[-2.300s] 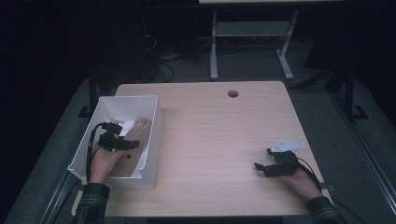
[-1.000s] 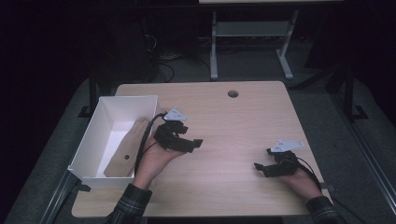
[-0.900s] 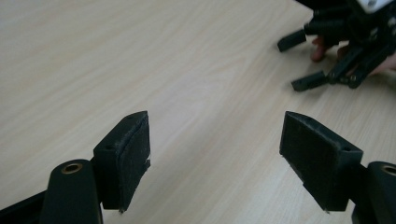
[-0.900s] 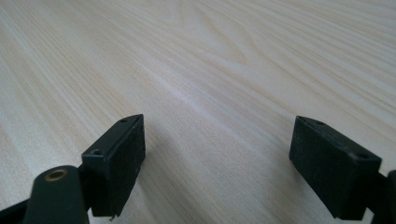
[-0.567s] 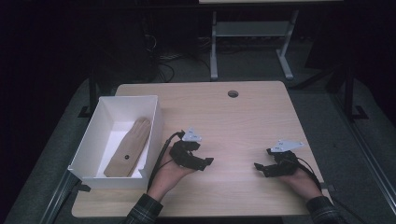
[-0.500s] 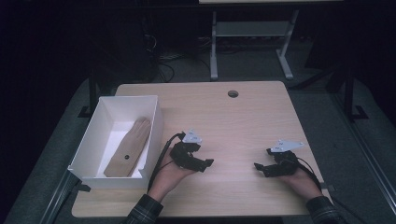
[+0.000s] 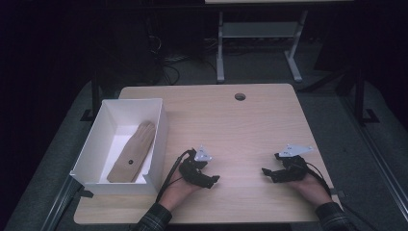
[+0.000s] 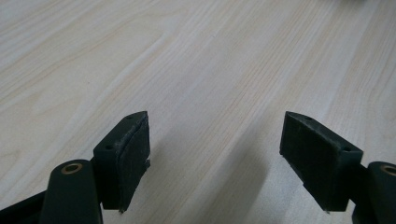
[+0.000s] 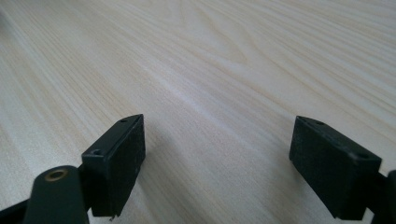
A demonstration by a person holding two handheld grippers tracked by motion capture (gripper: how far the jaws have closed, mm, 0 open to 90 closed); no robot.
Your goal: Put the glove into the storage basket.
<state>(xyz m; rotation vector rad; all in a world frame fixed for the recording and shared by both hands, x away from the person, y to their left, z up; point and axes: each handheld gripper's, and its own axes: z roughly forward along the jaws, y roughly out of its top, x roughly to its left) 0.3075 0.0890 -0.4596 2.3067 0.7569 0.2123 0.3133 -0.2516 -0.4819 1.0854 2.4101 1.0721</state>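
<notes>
Pale wood-grain worktop (image 7: 250, 120), one round hole (image 7: 240, 96) near its far edge. White open box (image 7: 91, 149) sits at the worktop's left side, long axis running away from the person. Inside it, a tan flat wooden piece (image 7: 133, 151) with a small dark hole lies lengthwise on the box floor. Left gripper (image 7: 204, 179) rests low on the worktop just right of the box, near the front edge; fingers (image 8: 128, 156) spread wide, nothing between them, bare wood ahead. Right gripper (image 7: 269, 174) rests near the front right corner, well apart from the left; fingers (image 9: 116, 163) likewise wide and empty.
</notes>
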